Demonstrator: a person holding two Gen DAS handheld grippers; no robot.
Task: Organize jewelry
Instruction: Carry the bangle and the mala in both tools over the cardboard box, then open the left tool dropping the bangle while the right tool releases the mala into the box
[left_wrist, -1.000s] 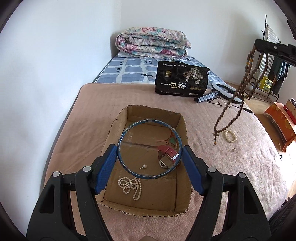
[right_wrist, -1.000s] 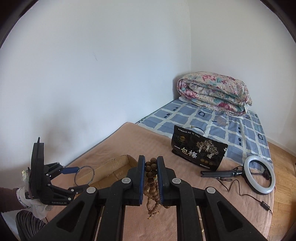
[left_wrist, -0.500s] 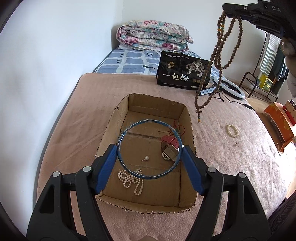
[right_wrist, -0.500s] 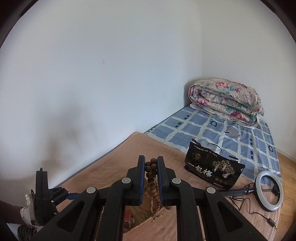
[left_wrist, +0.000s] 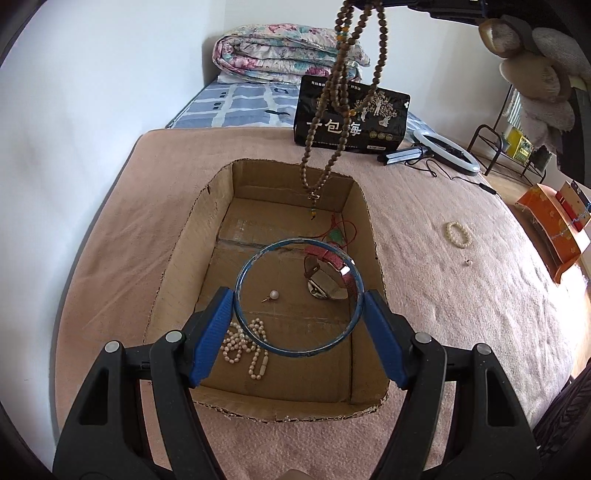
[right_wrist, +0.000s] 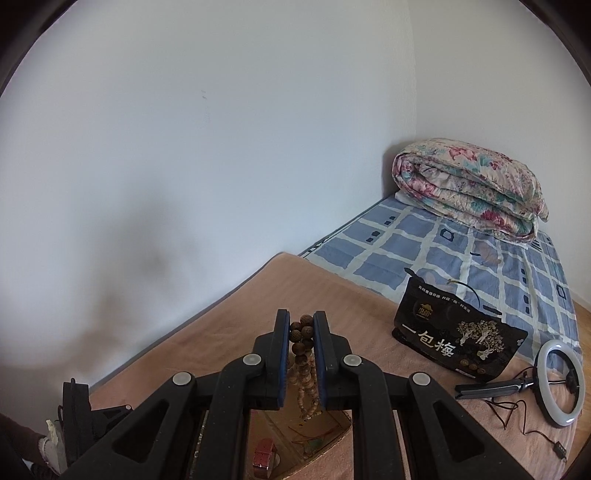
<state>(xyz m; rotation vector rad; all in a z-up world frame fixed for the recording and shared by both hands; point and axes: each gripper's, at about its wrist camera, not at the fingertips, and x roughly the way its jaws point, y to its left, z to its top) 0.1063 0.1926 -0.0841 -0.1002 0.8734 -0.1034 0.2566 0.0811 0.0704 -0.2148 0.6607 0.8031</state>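
left wrist view: left tool (left_wrist: 298, 314) pinches a blue bangle (left_wrist: 299, 297) above the cardboard box (left_wrist: 177, 258); right tool (right_wrist: 301, 330) clamps wooden prayer beads (left_wrist: 332, 107) dangling over its far end. released carelessly, the beads could snag the box's rim.

I saw a blue bangle (left_wrist: 299, 297), brown wooden beads (left_wrist: 341, 85), white pearls (left_wrist: 243, 345), a floral quilt (left_wrist: 284, 55), blue-checked sheet (left_wrist: 236, 105) and pink blanket (left_wrist: 461, 302).
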